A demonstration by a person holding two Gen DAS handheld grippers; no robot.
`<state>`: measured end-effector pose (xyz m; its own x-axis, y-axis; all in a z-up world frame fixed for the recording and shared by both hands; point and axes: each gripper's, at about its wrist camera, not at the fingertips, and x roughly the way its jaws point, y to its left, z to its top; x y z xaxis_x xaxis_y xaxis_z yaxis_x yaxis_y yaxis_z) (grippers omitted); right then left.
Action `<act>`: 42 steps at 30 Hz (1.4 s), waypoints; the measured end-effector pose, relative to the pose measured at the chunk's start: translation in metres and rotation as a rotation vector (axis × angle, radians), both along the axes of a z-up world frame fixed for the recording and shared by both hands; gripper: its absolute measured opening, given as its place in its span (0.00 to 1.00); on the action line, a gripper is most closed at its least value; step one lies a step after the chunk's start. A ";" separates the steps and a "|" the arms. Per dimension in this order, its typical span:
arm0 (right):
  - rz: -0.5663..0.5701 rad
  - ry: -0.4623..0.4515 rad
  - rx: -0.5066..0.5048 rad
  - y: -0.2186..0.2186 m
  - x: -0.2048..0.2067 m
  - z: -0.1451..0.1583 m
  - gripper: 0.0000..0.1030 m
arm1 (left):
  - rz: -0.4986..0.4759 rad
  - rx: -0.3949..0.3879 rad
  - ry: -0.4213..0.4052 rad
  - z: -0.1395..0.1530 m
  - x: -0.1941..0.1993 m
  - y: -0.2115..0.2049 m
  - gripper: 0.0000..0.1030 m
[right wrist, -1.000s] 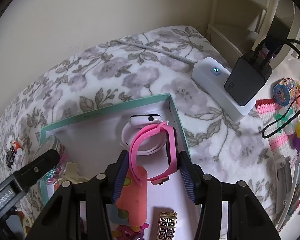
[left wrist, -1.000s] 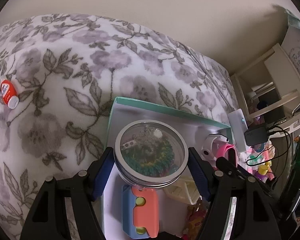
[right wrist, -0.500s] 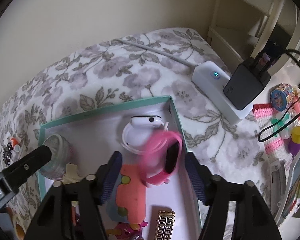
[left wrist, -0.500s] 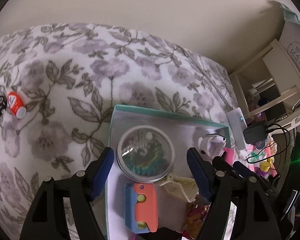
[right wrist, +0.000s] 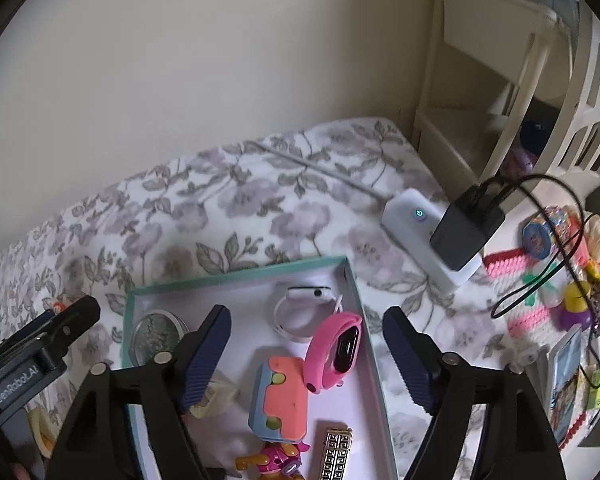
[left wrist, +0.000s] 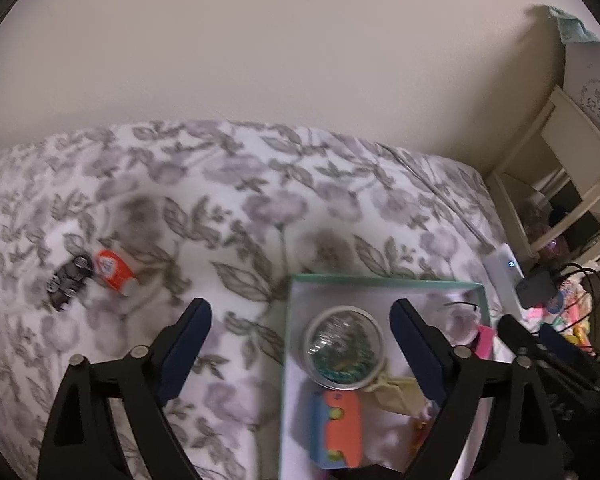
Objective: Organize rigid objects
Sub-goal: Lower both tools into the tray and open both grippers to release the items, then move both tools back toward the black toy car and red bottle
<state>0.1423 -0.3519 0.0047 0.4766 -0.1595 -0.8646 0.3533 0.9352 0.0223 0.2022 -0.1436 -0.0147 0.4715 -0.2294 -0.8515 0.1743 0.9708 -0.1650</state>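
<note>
A shallow white box with a teal rim lies on the flowered bedspread. In it are a round clear-lidded jar, a white watch, a pink watch, an orange-and-blue toy, a gold piece and a small toy figure. My left gripper hovers above the box's left edge; its jaws are opening and the pads touch nothing. My right gripper hangs over the watches, its jaws also opening, with nothing gripped.
An orange-and-white bottle and a black toy car lie on the bedspread to the left. A white power strip with a black charger and cables sits right of the box. Toys and a cream shelf crowd the far right.
The left gripper let go of the jar, widened and rose, swinging left. The right gripper released the pink watch, which now leans by the box's right wall, and rose too.
</note>
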 end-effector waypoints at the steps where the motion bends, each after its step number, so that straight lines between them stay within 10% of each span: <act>1: 0.000 -0.008 0.002 0.000 0.000 0.001 0.84 | 0.004 0.010 -0.009 0.001 0.001 0.002 0.92; 12: 0.009 -0.033 -0.009 0.003 0.001 0.004 0.99 | 0.061 0.039 -0.024 0.001 0.009 0.015 0.99; 42: 0.200 -0.035 0.025 0.095 0.028 -0.009 0.99 | 0.296 0.048 -0.018 -0.001 0.033 0.136 0.99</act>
